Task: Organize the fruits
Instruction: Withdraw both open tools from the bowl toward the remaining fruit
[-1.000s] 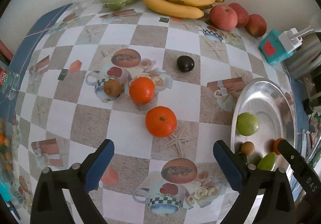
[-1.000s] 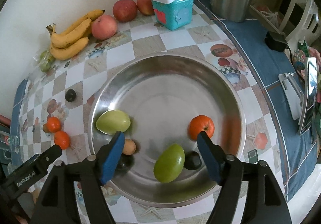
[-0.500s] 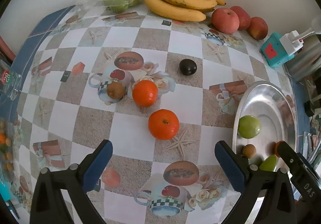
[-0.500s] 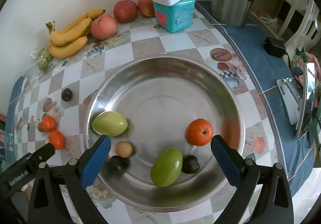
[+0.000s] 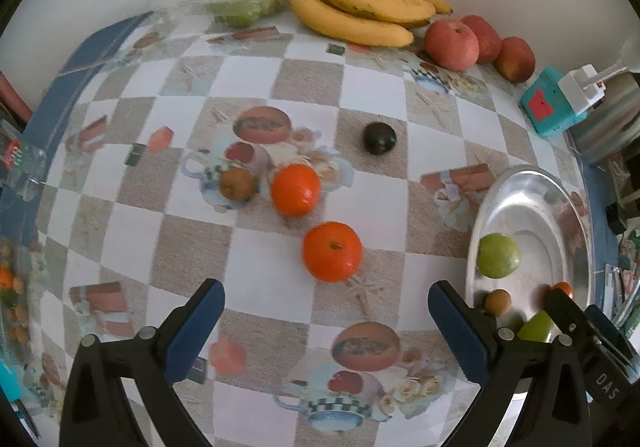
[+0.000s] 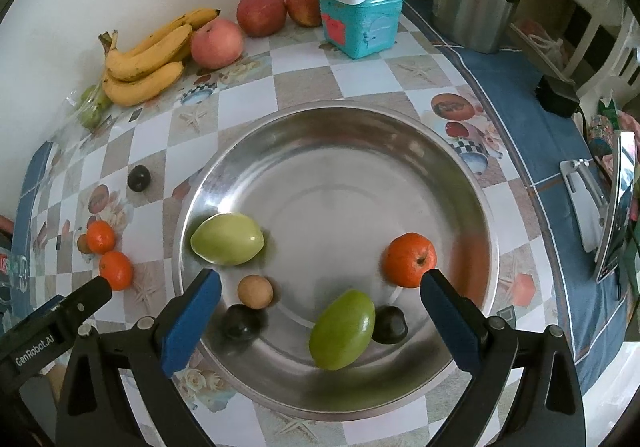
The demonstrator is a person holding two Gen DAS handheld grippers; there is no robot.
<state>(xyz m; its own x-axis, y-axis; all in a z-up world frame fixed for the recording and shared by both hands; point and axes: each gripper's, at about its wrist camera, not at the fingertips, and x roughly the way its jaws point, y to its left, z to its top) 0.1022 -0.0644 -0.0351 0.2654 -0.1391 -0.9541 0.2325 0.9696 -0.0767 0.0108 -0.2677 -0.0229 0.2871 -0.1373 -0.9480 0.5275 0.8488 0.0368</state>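
Fruits split between desk (image 5: 256, 279) and steel bowl (image 6: 344, 127). In bowl: two green mangoes (image 6: 227, 239), tangerine (image 6: 409, 259), two dark plums (image 6: 241, 322), longan (image 6: 255, 291). On desk: two tangerines (image 5: 332, 251), plum (image 5: 379, 138), brown longan (image 5: 237, 184). Right tool (image 6: 320, 287) over bowl, spread wide, empty. Left tool (image 5: 326, 305) over desk, released, empty.

Two black plastic grippers, left gripper (image 5: 326, 321) and right gripper (image 6: 320, 313), each with blue pads (image 6: 192, 321) and silver screws (image 6: 144, 323). White lettering "GenRobot.AI" lower left, right wrist view.
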